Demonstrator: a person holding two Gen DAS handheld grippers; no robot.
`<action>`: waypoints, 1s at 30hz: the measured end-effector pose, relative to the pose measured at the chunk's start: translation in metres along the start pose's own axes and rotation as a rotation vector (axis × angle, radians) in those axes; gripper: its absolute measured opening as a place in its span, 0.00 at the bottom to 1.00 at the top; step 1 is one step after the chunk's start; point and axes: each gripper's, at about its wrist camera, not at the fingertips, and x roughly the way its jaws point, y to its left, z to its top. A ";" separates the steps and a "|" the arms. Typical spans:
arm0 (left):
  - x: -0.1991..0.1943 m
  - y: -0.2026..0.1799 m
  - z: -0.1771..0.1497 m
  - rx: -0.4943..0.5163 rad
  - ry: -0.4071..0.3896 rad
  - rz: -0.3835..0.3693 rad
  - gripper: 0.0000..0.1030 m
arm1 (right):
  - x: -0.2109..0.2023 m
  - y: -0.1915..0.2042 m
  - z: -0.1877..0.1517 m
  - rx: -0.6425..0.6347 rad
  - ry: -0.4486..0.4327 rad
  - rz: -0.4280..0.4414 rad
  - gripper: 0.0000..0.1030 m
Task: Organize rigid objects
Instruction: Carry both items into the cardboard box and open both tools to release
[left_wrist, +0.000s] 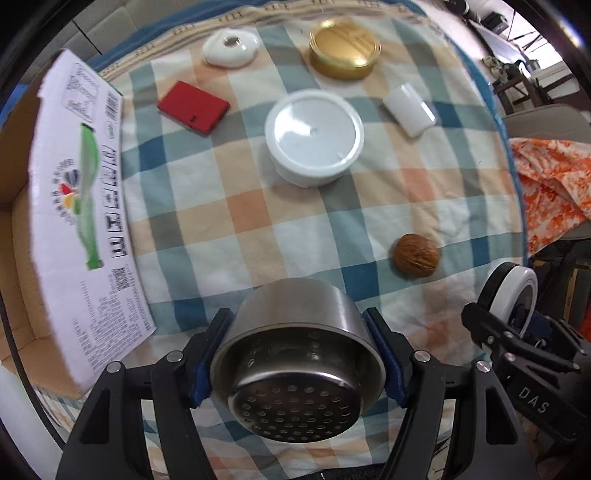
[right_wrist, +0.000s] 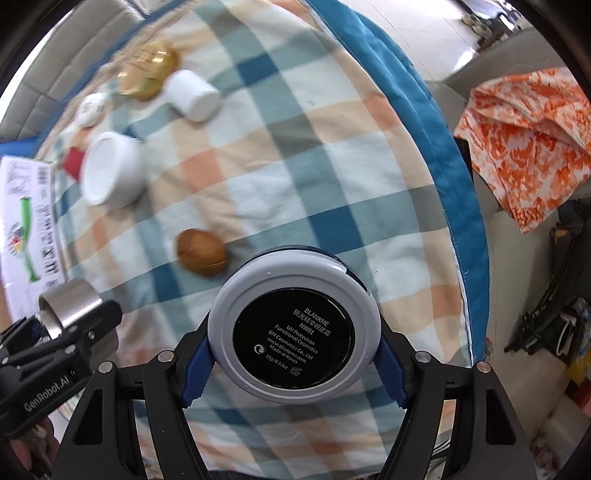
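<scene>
My left gripper (left_wrist: 297, 354) is shut on a steel strainer cup (left_wrist: 295, 358), held above the checked cloth; the cup also shows in the right wrist view (right_wrist: 68, 304). My right gripper (right_wrist: 293, 338) is shut on a round white cosmetic compact (right_wrist: 293, 332) with a black label; the compact shows at the right in the left wrist view (left_wrist: 517, 295). On the cloth lie a walnut (left_wrist: 416, 255), a white round tub (left_wrist: 314, 136), a gold tin (left_wrist: 344, 48), a red flat box (left_wrist: 192, 106), a small white case (left_wrist: 408, 109) and a white holder (left_wrist: 231, 47).
An open cardboard box (left_wrist: 79, 206) with a printed white flap stands at the left edge of the cloth (left_wrist: 258, 229). An orange patterned fabric (left_wrist: 550, 184) lies on a chair to the right. The cloth's blue border (right_wrist: 436, 140) marks the right edge.
</scene>
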 end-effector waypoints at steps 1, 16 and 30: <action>-0.011 0.006 -0.002 -0.007 -0.011 -0.005 0.67 | -0.009 0.006 -0.003 -0.014 -0.014 0.007 0.75; -0.121 0.137 0.023 -0.103 -0.232 -0.010 0.67 | -0.113 0.144 -0.012 -0.228 -0.211 0.079 0.75; -0.121 0.322 0.050 -0.231 -0.212 -0.041 0.67 | -0.093 0.341 0.003 -0.356 -0.212 0.137 0.75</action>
